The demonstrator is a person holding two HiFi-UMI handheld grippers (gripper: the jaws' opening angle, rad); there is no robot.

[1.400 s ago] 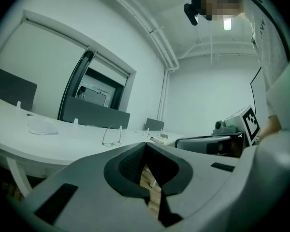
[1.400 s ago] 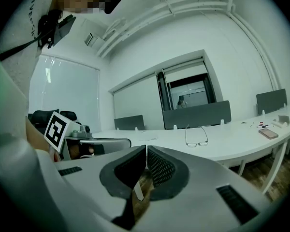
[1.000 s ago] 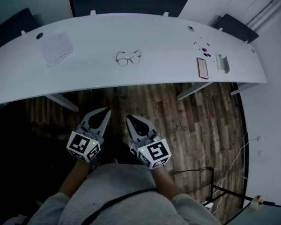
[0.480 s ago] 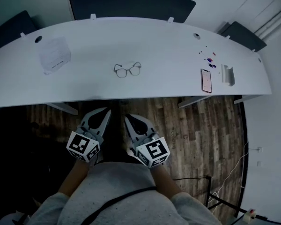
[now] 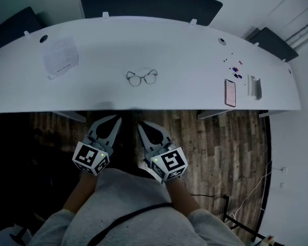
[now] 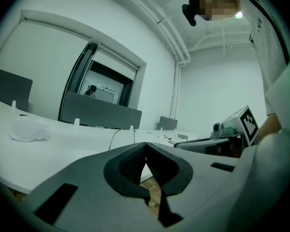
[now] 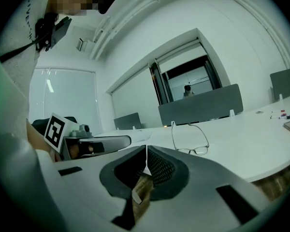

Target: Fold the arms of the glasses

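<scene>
1. A long, curved white counter runs across the room with dark partition panels behind it and a wooden floor under its near edge.
2. The glasses lie near the middle of the counter, on their own. A white sheet of paper lies well off to the left, and a phone well off to the right.
3. Their lenses face me, and the arms look unfolded, reaching towards the far side.
4. My left tool has its jaws pressed together with nothing between them.
5. My right tool is the same, closed and empty.
6. Both tools hang over the floor just short of the counter's near edge, side by side and well apart from the glasses. I judge the folding not yet begun.
7. The frame looks like thin wire, so I expect it to be very light and quick to skate on the smooth counter if I nudge it.
8. It should bend easily, and the lenses would smudge or scratch.
9. I would pin the front at the bridge or an outer corner by the hinge with one tool.
10. With the other I would push an arm inward partway along its length, gently, letting the hinge do the work, then do the second arm.
</scene>
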